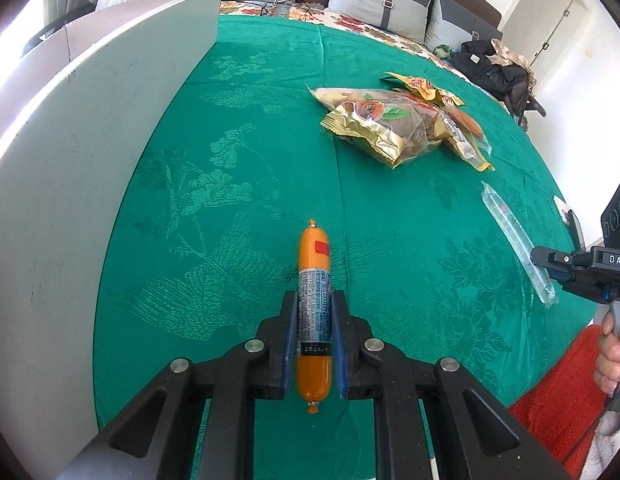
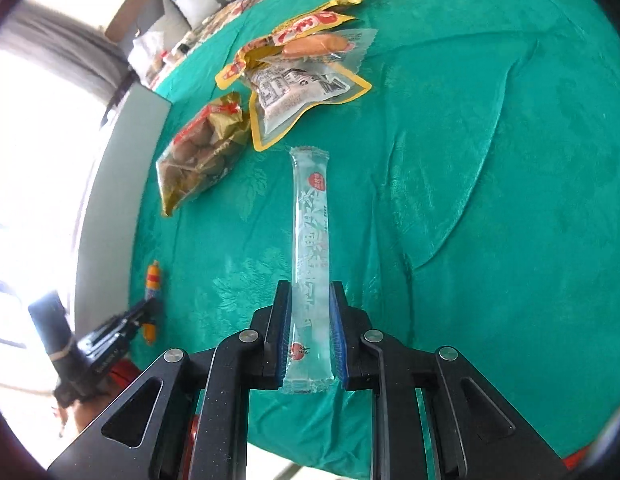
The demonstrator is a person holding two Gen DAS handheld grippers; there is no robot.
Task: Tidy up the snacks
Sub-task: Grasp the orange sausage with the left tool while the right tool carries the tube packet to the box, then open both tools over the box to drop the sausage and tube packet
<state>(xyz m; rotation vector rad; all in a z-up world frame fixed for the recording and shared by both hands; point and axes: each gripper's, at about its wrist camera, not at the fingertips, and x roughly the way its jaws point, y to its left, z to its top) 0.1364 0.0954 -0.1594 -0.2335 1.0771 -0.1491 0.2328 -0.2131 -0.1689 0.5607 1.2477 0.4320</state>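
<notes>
An orange sausage stick [image 1: 314, 280] with a printed label lies lengthwise on the green cloth, and my left gripper [image 1: 314, 300] is shut on its lower half. A long clear snack tube [image 2: 311, 240] with red round marks points away from me, its near end pinched in my right gripper [image 2: 310, 292], which is shut on it. In the left wrist view the same tube [image 1: 513, 236] and the right gripper [image 1: 549, 264] show at the right edge. The right wrist view catches the sausage [image 2: 153, 280] and the left gripper [image 2: 148, 312] at the lower left.
A pile of gold and yellow snack packets [image 1: 401, 120] lies further back on the green tablecloth [image 1: 250, 160]. A tall white box wall [image 1: 90, 160] stands along the left side. A red cloth [image 1: 557, 400] and a hand [image 1: 613, 356] sit at the right; cushions line the back.
</notes>
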